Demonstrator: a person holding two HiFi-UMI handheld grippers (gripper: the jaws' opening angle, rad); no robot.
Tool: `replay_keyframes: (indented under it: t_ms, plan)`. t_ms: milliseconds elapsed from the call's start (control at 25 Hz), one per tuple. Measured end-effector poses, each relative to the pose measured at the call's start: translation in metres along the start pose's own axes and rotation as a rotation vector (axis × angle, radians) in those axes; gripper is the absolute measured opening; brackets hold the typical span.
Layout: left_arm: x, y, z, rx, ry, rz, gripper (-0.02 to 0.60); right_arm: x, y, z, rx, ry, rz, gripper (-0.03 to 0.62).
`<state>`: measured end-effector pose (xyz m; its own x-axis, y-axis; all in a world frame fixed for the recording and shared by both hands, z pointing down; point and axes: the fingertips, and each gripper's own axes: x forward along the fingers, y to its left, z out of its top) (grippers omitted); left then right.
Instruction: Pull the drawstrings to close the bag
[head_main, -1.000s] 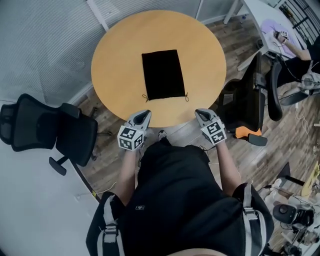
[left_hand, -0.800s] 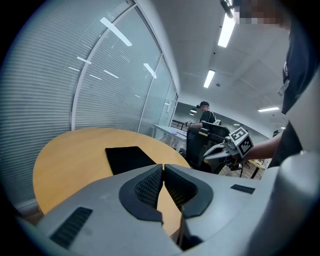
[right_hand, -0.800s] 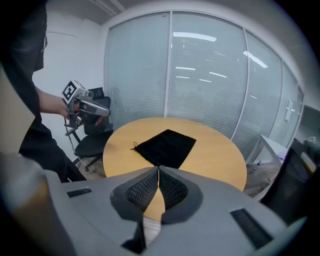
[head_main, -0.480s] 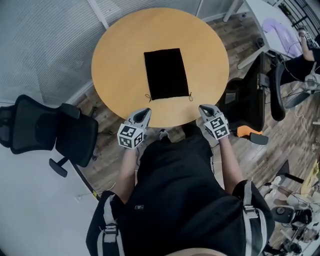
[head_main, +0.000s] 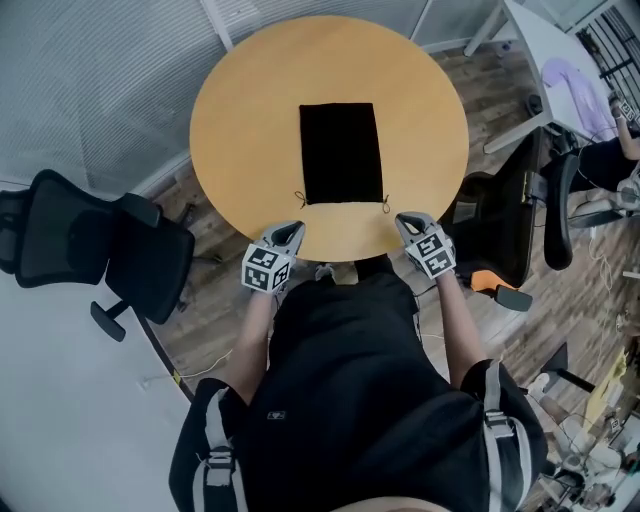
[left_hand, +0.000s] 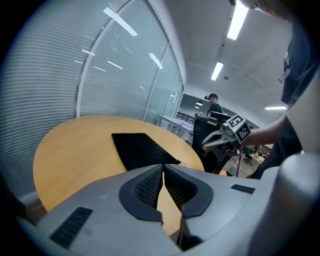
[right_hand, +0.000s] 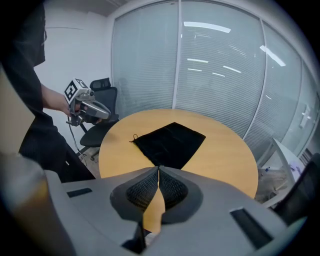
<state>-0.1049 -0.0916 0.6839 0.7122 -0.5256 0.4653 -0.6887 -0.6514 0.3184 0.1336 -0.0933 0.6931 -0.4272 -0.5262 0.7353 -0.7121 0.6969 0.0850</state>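
**While both grippers hang shut and empty, the bag lies flat ahead**

Though it hovers at the near rim of the table (head_main: 225, 130), the left gripper (head_main: 291, 229) has nothing in it. Its own view shows the jaws pressed together at the tips, with bare tabletop beyond them. Just ahead of it and slightly to its right lies the left drawstring (head_main: 299, 197), a thin knotted loop poking out of the bag's near corner.

The bag (head_main: 342, 153) is a flat black rectangle, ahead of and between the two grippers, with its mouth along the near edge. It looks like soft, light cloth, apt to slide on the smooth wood if only one side is tugged. The sensible holds are therefore the two cords rather than the fabric, pinched at the knots and drawn apart together.

The right drawstring (head_main: 387, 205) sticks out of the other near corner, just ahead of the right gripper (head_main: 405, 220) and slightly to its left. That gripper's jaws also meet, holding nothing. Both cords are fine and lie flat on the table, so the jaws would need to open and come down low over them.
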Motion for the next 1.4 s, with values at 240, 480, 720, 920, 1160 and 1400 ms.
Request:
replay_keyframes:
  t_ms: [240, 480, 720, 920, 1160, 1400]
  plan:
    - [0.02, 0.016, -0.01, -0.028, 0.046, 0.026, 0.021, 0.021, -0.019, -0.012, -0.024, 0.048, 0.024, 0.061]
    - [0.042, 0.026, -0.016, -0.037, 0.101, 0.049, 0.023, 0.04, -0.034, -0.028, -0.047, 0.107, 0.081, 0.061]
    - [0.053, 0.039, -0.034, -0.043, 0.185, 0.084, 0.023, 0.072, -0.031, -0.049, -0.14, 0.195, 0.166, 0.061]
    - [0.069, 0.053, -0.044, -0.026, 0.25, 0.111, 0.023, 0.094, -0.041, -0.058, -0.305, 0.264, 0.217, 0.064]
    - [0.084, 0.06, -0.062, 0.0, 0.335, 0.127, 0.034, 0.105, -0.045, -0.067, -0.56, 0.333, 0.293, 0.109]
    - [0.094, 0.064, -0.073, 0.036, 0.406, 0.144, 0.086, 0.113, -0.041, -0.069, -0.719, 0.352, 0.368, 0.149]
